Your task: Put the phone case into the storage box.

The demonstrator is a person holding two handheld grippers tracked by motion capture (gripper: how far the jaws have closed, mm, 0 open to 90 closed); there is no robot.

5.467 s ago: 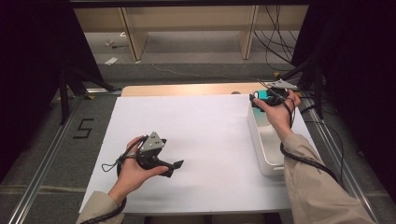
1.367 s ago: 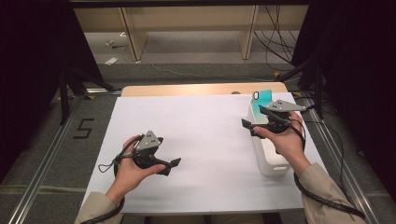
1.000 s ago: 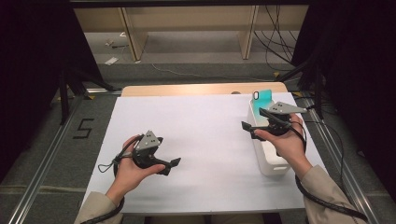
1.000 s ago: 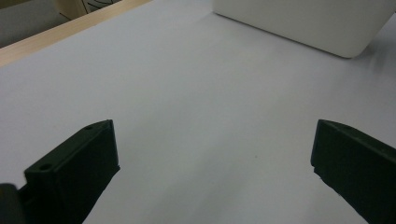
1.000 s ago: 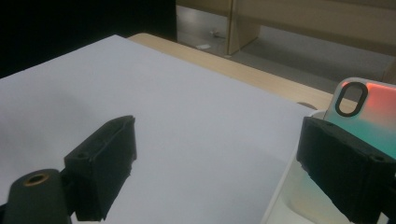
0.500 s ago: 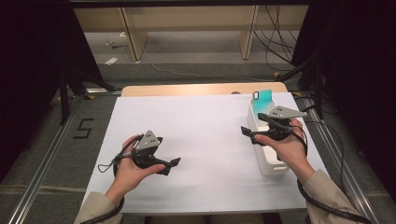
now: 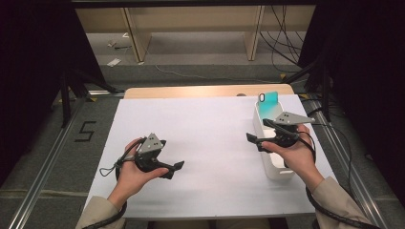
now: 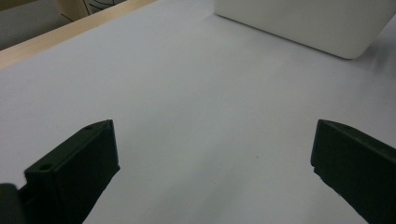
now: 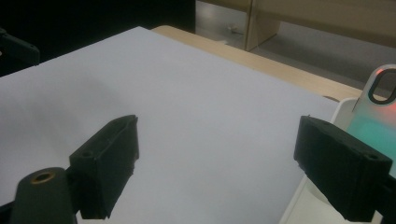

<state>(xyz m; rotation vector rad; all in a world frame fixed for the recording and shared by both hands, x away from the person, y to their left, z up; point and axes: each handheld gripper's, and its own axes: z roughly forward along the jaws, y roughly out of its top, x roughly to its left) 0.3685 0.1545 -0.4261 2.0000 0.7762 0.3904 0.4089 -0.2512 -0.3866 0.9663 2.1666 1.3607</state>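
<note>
A white sheet covers the desk (image 7: pixel 210 138), with its wooden edge showing at the far side and a grey floor with shelf legs behind. At the right stands a white bin (image 7: pixel 273 162); a turquoise phone case (image 7: pixel 269 101) leans upright in its far end. The right gripper (image 7: pixel 261 136) hovers by the bin, fingers (image 9: pixel 109 161) wide apart and empty. The left gripper (image 7: pixel 174 168) rests low over the sheet, its fingers (image 8: pixel 77 170) also wide apart, holding nothing.

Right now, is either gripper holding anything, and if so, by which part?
Nothing is held. The left gripper is open over the bare white sheet, and the right gripper is open beside the white bin.
</note>
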